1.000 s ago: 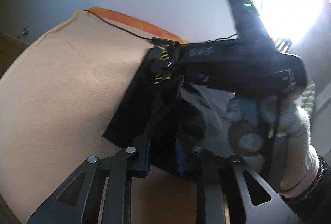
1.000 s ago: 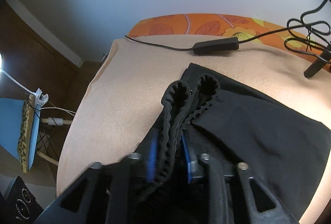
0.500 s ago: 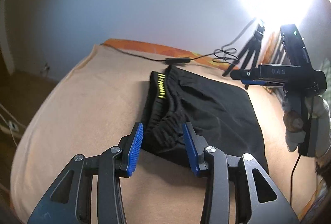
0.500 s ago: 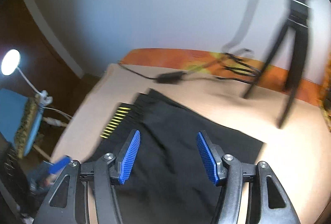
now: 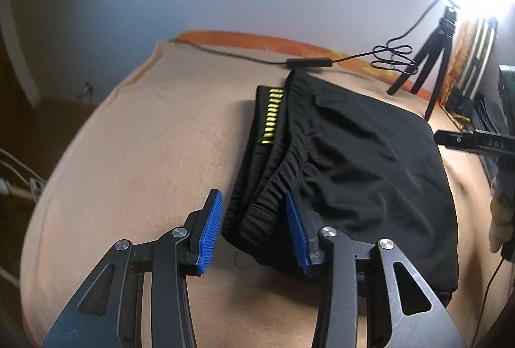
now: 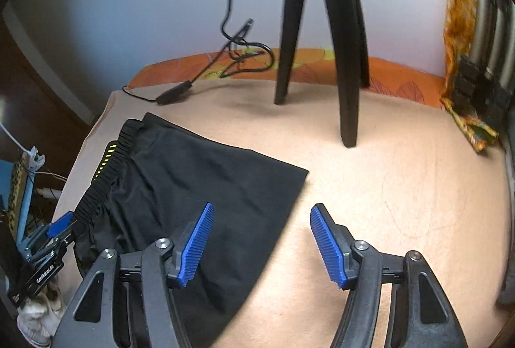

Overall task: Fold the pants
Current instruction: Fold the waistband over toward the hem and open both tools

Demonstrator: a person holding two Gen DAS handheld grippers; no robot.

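Note:
Black pants (image 5: 354, 168) with a yellow-striped waistband label (image 5: 272, 114) lie folded on a beige blanket (image 5: 145, 148). The elastic waistband bunches at the near left edge. My left gripper (image 5: 254, 229) is open, its blue pads either side of the waistband corner, holding nothing. In the right wrist view the pants (image 6: 199, 187) lie at left and my right gripper (image 6: 259, 243) is open and empty above the pants' right edge and the blanket (image 6: 402, 187). The left gripper's tip (image 6: 59, 225) shows at the far left.
A black tripod (image 6: 322, 26) stands on the blanket at the back, also in the left wrist view (image 5: 428, 71). A black cable with an inline box (image 5: 309, 62) runs along the far edge over an orange flowered sheet (image 6: 396, 74). The bed drops off at the left.
Both grippers let go of the waistband and opened. They pulled back and up from the pants. The right gripper swung right toward the tripod side.

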